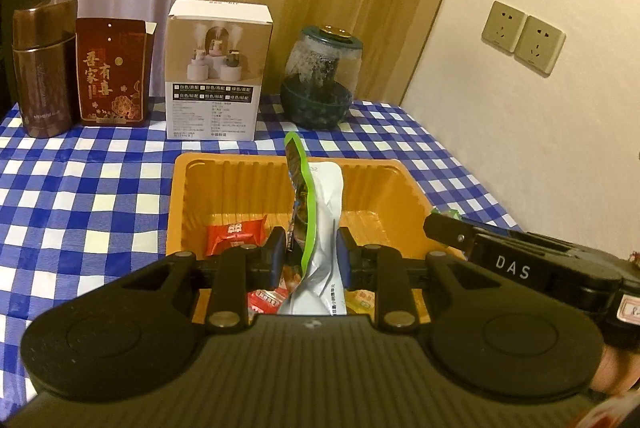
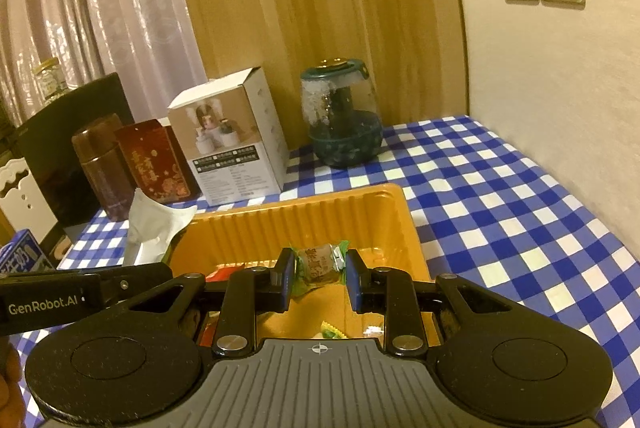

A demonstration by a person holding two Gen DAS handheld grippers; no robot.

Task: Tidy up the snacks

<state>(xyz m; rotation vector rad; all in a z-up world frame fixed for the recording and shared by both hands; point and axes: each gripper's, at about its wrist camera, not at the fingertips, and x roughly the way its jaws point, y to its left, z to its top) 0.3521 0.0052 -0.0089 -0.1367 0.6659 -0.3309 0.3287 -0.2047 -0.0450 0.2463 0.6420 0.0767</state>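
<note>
A: Where do things stand?

B: Both tools hang over the orange tray [image 1: 188, 187] on the checked bench [image 1: 80, 187]. The left tool [image 1: 312, 248] is clamped narrow on a tall white pouch with a green edge [image 1: 320, 228], held upright above the tray. The right tool [image 2: 318, 278] is pinched on a small wrapped candy [image 2: 320, 262], brown with green twisted ends.

A: And what's already in the tray?

B: A red packet [image 1: 232, 234] on the floor of it, and a few more small sweets right under the tools.

A: So how should the drop go?

B: I'd lower the pouch until its bottom is inside the tray walls, lean it toward the ribbed back wall, then let go, so it can't tip out over the rim. The candy is easy: release it low over a bare patch of tray, clear of the pouch.

A: Any risk?

B: The two tools sit close together; letting go one at a time looks safer.
</note>
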